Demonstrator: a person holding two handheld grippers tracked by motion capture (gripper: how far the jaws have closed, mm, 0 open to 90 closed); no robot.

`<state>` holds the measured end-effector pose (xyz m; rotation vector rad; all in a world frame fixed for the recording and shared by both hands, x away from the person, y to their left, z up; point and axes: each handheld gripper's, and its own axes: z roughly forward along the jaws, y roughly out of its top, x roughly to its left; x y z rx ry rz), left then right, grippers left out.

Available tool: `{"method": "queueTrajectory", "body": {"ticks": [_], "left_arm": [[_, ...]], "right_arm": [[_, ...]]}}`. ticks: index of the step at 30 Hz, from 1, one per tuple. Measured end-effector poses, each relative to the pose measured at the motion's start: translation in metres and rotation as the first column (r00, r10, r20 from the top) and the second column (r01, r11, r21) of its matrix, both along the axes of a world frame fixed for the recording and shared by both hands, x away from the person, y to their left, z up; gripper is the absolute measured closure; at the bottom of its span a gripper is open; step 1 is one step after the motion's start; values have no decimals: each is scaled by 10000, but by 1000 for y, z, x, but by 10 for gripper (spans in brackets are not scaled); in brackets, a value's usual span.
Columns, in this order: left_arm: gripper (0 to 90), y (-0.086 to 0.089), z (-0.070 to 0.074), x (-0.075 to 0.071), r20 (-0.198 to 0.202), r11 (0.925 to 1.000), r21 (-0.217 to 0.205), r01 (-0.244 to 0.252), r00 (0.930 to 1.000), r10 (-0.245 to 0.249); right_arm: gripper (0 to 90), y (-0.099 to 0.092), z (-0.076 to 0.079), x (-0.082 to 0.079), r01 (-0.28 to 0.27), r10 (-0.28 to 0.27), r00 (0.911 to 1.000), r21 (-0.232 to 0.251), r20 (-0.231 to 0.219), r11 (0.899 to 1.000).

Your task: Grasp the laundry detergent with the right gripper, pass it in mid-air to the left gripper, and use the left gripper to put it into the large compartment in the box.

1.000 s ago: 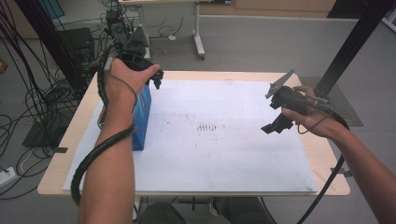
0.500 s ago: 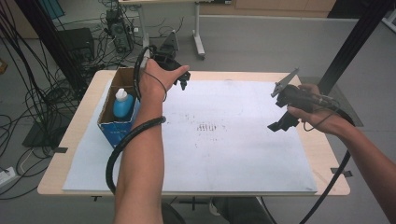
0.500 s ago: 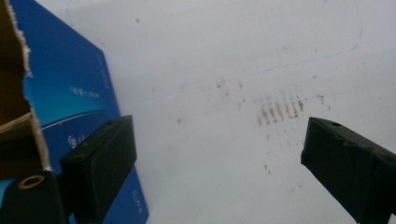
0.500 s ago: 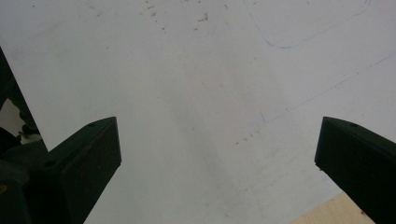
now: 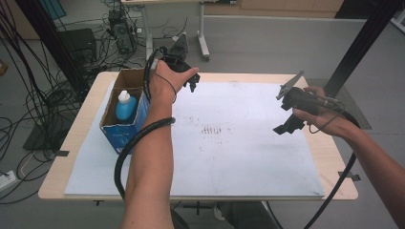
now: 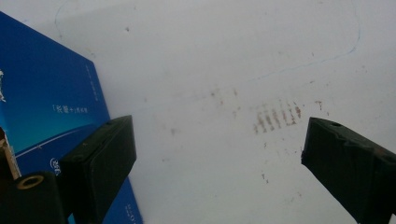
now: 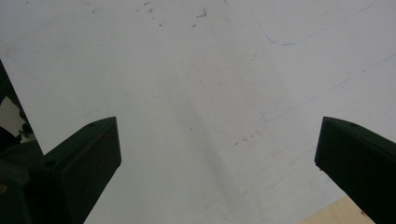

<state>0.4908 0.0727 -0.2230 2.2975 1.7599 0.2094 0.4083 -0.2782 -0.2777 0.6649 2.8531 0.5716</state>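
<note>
While both of the person's arms reach over the table (image 5: 71, 143), no item is gripped by either tool. Covering most of the table is a large white sheet (image 5: 248, 152), smudged with faint brownish marks near its middle. At the far left corner stands an open blue cardboard box (image 5: 125, 129), and inside it a blue bottle with a white cap (image 5: 125, 105) stands upright. The left hand-held gripper (image 5: 192, 82) hovers just beside the box's right wall, near the far edge of the sheet; in the left gripper view its 2 black jaws stand wide apart with nothing between them, the box's blue side close to the left jaw and bare sheet beyond. The right hand-held gripper (image 5: 286, 125) is held above the right side of the sheet, well apart from the box; in the right gripper view its jaws are also spread wide and empty, looking down on blank sheet with a sliver of wooden table at the lower corner. Judging from this, the work on the box and bottle looks to be at an early or in-between stage: the bottle sits in the box and neither tool has closed on anything. What seems left is for the left tool to reach the box or bottle and take hold.
</note>
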Motion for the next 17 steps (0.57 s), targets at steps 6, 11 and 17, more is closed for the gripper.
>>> {"method": "queueTrajectory", "body": {"ticks": [6, 11, 17], "left_arm": [[102, -1, -2, 0, -80, 10000, 18, 25, 10000, -25], [102, -1, -1, -1, -78, 10000, -8, 50, 10000, -51], [102, -1, 2, -1, -7, 10000, -12, 51, 10000, -51]], "right_arm": [[4, -1, 1, 0, 23, -22, 10000, -29, 63, 10000], [4, 1, 1, 0, -16, 17, 10000, -102, 51, 9999], [4, 2, 0, 0, -68, 68, 10000, -98, 38, 9999]]}}
